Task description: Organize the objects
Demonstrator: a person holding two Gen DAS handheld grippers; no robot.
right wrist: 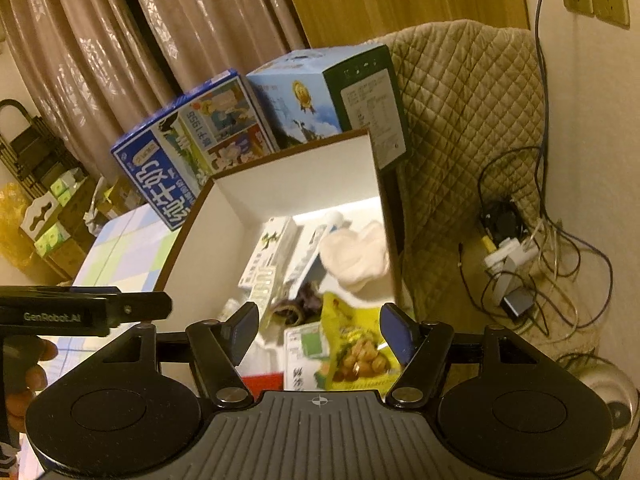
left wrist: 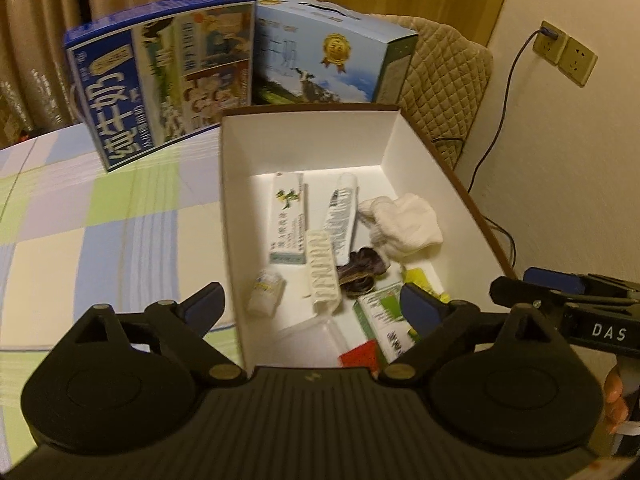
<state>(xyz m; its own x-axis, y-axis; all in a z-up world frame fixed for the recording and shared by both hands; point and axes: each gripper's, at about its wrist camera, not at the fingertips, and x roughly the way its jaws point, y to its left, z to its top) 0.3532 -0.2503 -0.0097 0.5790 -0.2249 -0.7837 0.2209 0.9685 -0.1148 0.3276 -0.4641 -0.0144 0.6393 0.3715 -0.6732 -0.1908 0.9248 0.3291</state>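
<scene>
Left wrist view: left gripper (left wrist: pixel 312 300) hovers over the near edge of the white box (left wrist: pixel 236 184), jaws wide apart, holding nothing. Right gripper (right wrist: pixel 318 330) likewise hangs spread and empty above it. Inside lie a toothpaste carton (left wrist: pixel 287 220), tube (left wrist: pixel 342 216), white cloth (left wrist: pixel 404 222) and yellow snack packet (right wrist: pixel 360 344).

White box (left wrist: pixel 244 200), brown rim; pastel checked tablecloth (left wrist: pixel 100 216); blue milk carton (left wrist: pixel 160 76); yellow-green snack bag (right wrist: pixel 356 344)

Red item (left wrist: pixel 360 354) half hidden behind left gripper body; snack bag (right wrist: pixel 360 344) blurred.
</scene>
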